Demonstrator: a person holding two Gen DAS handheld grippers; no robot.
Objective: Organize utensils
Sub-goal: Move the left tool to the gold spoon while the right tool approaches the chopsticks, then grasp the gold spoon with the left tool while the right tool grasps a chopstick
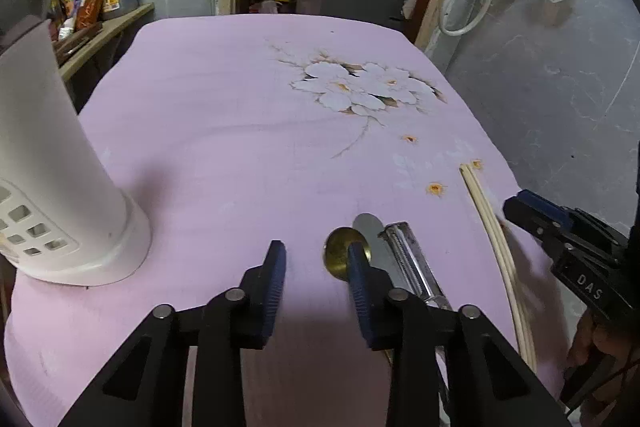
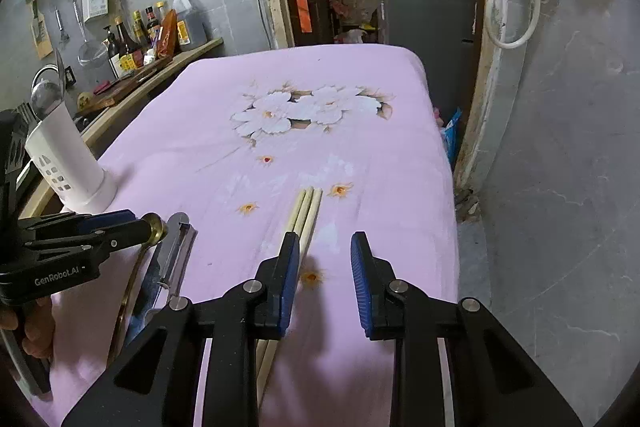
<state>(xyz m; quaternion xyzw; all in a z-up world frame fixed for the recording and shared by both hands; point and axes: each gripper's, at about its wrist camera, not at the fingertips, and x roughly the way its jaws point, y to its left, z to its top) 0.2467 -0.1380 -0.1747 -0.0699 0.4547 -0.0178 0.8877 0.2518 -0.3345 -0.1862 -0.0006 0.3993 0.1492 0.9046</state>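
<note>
A white utensil holder point(image 1: 60, 167) stands at the table's left; in the right wrist view point(image 2: 66, 163) it holds a metal spoon and a fork. My left gripper point(image 1: 316, 259) is open and empty above the cloth, its right finger over a brass spoon point(image 1: 338, 253). A steel knife point(image 1: 370, 227) and a metal peeler point(image 1: 412, 259) lie beside the spoon. Pale chopsticks point(image 2: 306, 211) lie to the right. My right gripper point(image 2: 326, 255) is open and empty, its left finger over the chopsticks.
The table carries a pink cloth point(image 1: 224, 131) with a white flower print. A wooden counter point(image 2: 160, 67) with sauce bottles stands to the left. A doorway with shelves is behind. The grey floor point(image 2: 560, 187) lies off the table's right edge.
</note>
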